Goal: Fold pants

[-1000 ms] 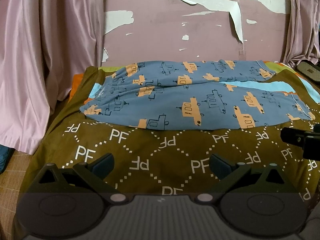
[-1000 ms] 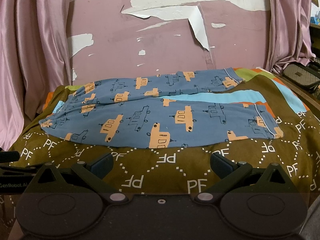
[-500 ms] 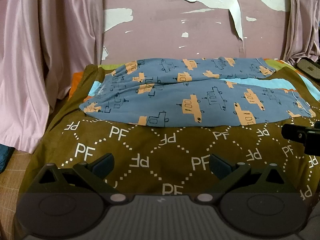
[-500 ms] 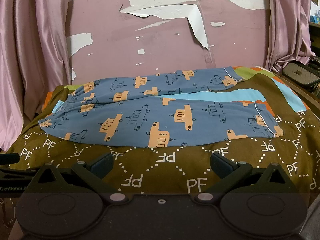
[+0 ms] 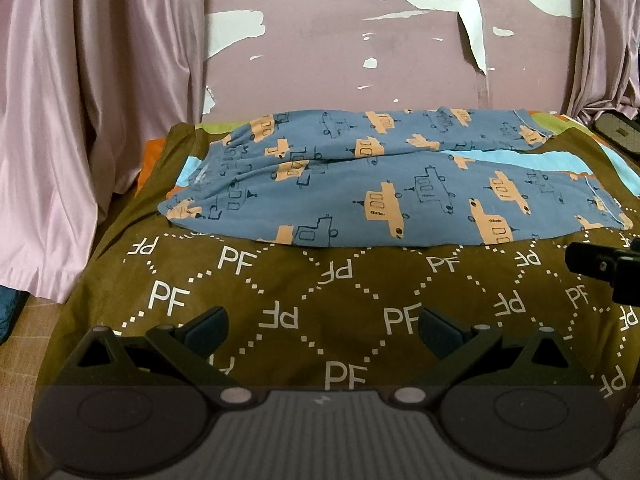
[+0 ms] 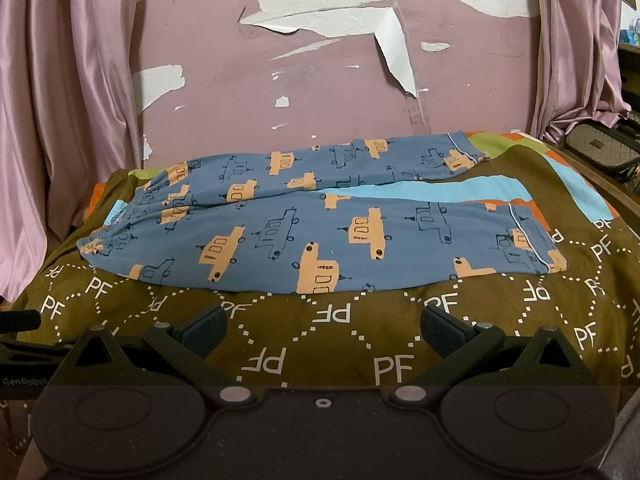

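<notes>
Blue pants (image 5: 384, 196) with orange car prints lie spread flat on a brown bedspread (image 5: 320, 292), waistband at the left, both legs running right and slightly apart. They also show in the right wrist view (image 6: 320, 236). My left gripper (image 5: 322, 328) is open and empty, over the bedspread short of the pants' near edge. My right gripper (image 6: 322, 328) is open and empty too, in front of the near leg. Part of the right gripper shows at the right edge of the left wrist view (image 5: 604, 268).
The brown bedspread (image 6: 336, 344) carries white "PF" letters and blue, green and orange patches at the back. A pink peeling wall (image 5: 360, 60) stands behind, pink curtains (image 5: 80, 120) on both sides. A dark bag (image 6: 600, 148) sits at the far right.
Both grippers have drawn back slightly and risen; the pants sit a little farther off in both views. The pants have not moved. Both grippers stayed open.
</notes>
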`<state>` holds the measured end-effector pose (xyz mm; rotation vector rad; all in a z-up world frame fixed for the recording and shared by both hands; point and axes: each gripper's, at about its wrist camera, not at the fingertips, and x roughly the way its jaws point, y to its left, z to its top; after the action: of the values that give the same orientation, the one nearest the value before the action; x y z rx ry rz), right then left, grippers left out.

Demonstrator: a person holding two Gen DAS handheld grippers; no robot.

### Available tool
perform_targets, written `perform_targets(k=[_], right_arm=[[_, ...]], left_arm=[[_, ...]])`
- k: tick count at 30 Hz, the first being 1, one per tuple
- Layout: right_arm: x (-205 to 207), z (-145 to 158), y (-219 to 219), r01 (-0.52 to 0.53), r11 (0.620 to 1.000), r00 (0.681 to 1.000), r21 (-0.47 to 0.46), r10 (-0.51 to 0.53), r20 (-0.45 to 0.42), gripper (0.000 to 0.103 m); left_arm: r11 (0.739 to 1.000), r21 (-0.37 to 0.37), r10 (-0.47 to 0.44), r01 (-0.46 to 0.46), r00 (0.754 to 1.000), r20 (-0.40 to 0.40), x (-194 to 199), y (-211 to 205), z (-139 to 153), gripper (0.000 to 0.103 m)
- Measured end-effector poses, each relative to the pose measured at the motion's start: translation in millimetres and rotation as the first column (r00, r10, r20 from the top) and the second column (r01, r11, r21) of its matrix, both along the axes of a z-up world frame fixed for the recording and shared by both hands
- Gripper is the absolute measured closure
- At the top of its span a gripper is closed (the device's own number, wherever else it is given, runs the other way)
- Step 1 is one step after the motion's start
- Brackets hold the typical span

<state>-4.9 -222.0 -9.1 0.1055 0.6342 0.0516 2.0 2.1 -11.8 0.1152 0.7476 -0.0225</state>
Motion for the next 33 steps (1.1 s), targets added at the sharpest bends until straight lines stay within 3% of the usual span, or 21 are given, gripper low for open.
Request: perform_targets(k=[7,13,18,21,25,28,30,33], right_arm=[[-0.9,0.8,3.4,-0.001,1.000,1.000,-0.022,0.001,-0.018,0.000],[12.6,18.1,-7.6,-0.017,0.998,1.000,0.064,0.018,-0.021,0.000],[39.3,34.7,-15.5,-0.097,0.990,0.995,0.099,0.098,-0.008,0.000],[64.1,44.5,-18.7,-0.185,0.980,0.983,0.069,0.184,0.027,0.000],[108.1,49.4,-16.8,-0.288,0.957,0.957,0.031,0.287,0.051,0.000],[152.2,46.2,-10.7,-0.364,0.930,0.931,0.051,0.363,0.033,0.000],[183.2,43.6,-4.5,-0.434,0.899,0.901,0.057,0.434,0.016,0.000],[234.0,38.4,3.6,-0.560,0.829,0.829,-0.001,0.560,0.004,0.000]], left_arm=[[1.000,0.000,0.001,-0.001,0.999,-0.043,6.8,0.9,-2.3,0.000],[1.000,-0.008,0.028,-0.029,0.998,-0.053,20.6,5.0,5.5,0.000],[0.999,0.002,0.040,-0.039,0.999,-0.022,49.1,6.3,22.6,0.000],[0.999,0.041,-0.002,0.004,0.999,-0.051,76.7,7.2,31.9,0.000],[0.994,0.101,-0.030,0.040,0.995,-0.099,115.1,14.7,40.1,0.000],[0.992,0.122,0.033,-0.017,0.991,-0.127,157.1,28.6,43.6,0.000],[0.993,0.098,0.070,-0.058,0.990,-0.120,190.5,43.6,44.9,0.000],[0.995,0.077,0.064,-0.058,0.996,-0.066,241.5,66.8,39.4,0.000]])
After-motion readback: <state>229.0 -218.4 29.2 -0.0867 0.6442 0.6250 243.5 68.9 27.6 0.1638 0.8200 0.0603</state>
